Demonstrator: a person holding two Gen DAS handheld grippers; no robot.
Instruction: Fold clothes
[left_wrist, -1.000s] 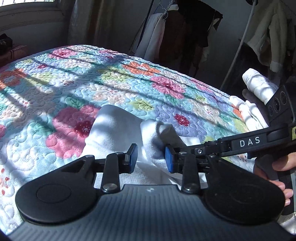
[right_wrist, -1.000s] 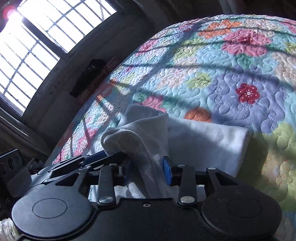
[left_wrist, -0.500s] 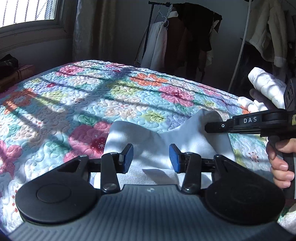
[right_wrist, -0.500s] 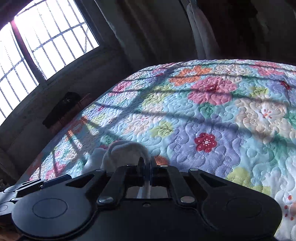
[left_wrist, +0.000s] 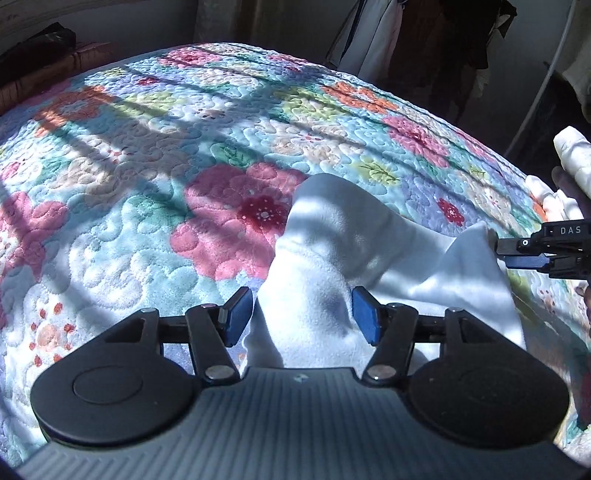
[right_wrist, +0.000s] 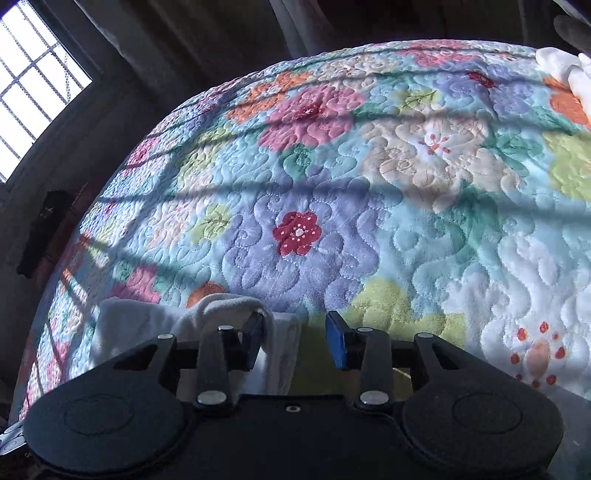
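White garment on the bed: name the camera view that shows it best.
The left wrist view. There the white garment spreads across the floral quilt, both raised corners visible. The right wrist view shows only a bunched edge by the right gripper, whose jaws are opening.

white garment (left_wrist: 325, 258): near end hidden under gripper body | hanging clothes (left_wrist: 424, 33): cropped at top

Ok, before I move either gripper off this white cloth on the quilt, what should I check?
1. Left gripper let go: ok, jaws opening, pads clear of the white cloth humped between them.
2. Right gripper let go: cannot tell, jaws opening, cloth edge drapes against its left pad.
3. Cloth lying flat: not ok, ridged and peaked.
4. Cloth fully on the quilt: ok.
5. White pile at the bed's far edge stays clear: ok.
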